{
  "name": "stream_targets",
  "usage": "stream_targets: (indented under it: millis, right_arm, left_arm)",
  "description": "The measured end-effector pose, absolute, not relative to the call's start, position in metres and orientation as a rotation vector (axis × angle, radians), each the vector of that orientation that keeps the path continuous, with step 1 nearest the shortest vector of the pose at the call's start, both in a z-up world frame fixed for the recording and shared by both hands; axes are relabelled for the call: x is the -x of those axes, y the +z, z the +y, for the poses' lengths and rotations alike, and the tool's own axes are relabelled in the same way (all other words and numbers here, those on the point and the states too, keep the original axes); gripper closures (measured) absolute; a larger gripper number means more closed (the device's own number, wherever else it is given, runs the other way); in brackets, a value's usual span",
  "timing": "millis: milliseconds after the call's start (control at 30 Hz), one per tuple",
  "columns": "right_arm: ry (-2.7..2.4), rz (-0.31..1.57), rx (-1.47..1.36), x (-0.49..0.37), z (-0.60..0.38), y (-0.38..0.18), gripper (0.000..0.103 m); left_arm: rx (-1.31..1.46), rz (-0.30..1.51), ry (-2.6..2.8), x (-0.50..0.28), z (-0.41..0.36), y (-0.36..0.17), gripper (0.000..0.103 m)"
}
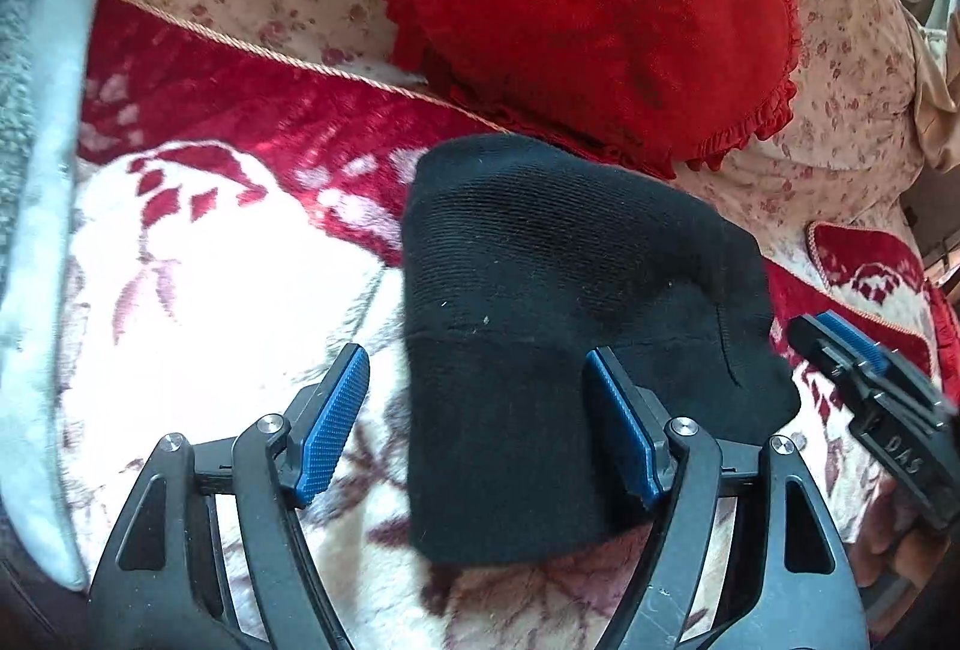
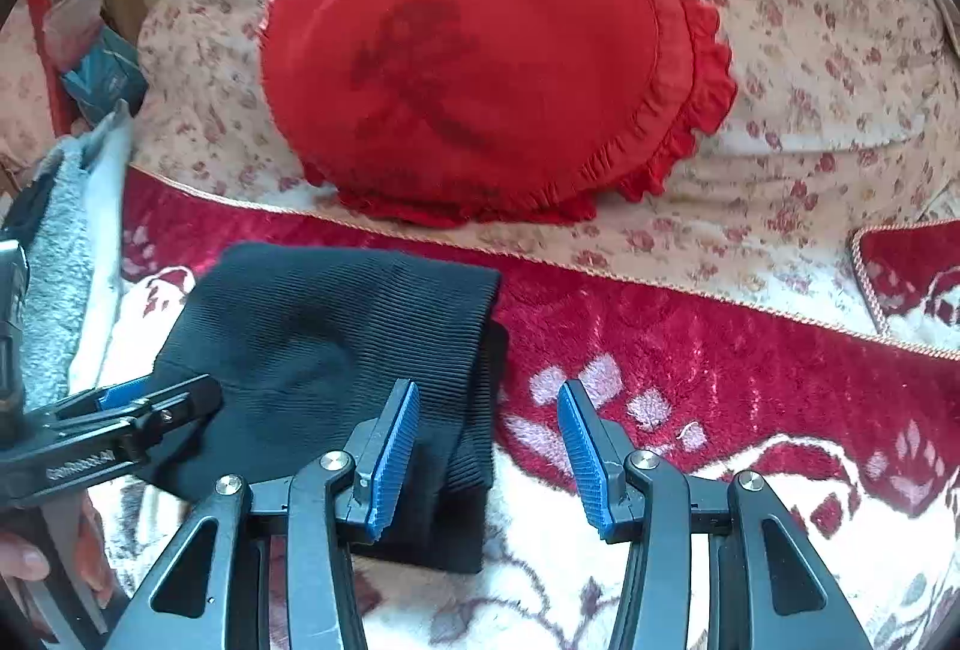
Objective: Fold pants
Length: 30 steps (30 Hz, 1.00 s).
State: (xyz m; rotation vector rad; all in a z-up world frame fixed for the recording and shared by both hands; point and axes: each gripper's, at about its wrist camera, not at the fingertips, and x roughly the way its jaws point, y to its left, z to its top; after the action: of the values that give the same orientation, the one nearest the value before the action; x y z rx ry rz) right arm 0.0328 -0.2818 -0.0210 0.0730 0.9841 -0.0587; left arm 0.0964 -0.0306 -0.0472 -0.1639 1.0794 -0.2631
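The black ribbed pants (image 1: 540, 326) lie folded into a compact bundle on the red-and-white floral blanket (image 1: 228, 290); they also show in the right wrist view (image 2: 324, 350). My left gripper (image 1: 477, 413) is open, its jaws straddling the bundle's left edge just above the fabric. My right gripper (image 2: 487, 443) is open over the bundle's right edge, holding nothing. The right gripper also shows at the right of the left wrist view (image 1: 864, 368), and the left gripper at the left of the right wrist view (image 2: 144, 410).
A red heart-shaped ruffled pillow (image 2: 480, 62) leans on the floral sofa back (image 2: 810, 50) behind the pants. A grey-white fleece (image 1: 36, 170) lies along the left side. Clutter sits at the far left corner (image 2: 108, 68).
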Motion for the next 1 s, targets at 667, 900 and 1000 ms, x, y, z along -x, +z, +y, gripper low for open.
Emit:
stream_targets:
  millis: [667, 900, 1000]
  right_arm:
    - [-0.042, 0.999, 0.022, -0.009, -0.238, -0.031, 0.057]
    - [-0.05, 0.958, 0.013, 0.009, -0.236, -0.011, 0.057]
    - [-0.052, 0.949, 0.019, 0.015, -0.234, -0.006, 0.057]
  left_arm:
    - [0.083, 0.96, -0.143, -0.035, -0.022, -0.026, 0.029]
    - [0.059, 0.92, -0.12, -0.022, -0.023, -0.014, 0.028]
    - [0.059, 0.91, -0.12, -0.018, -0.023, -0.01, 0.029]
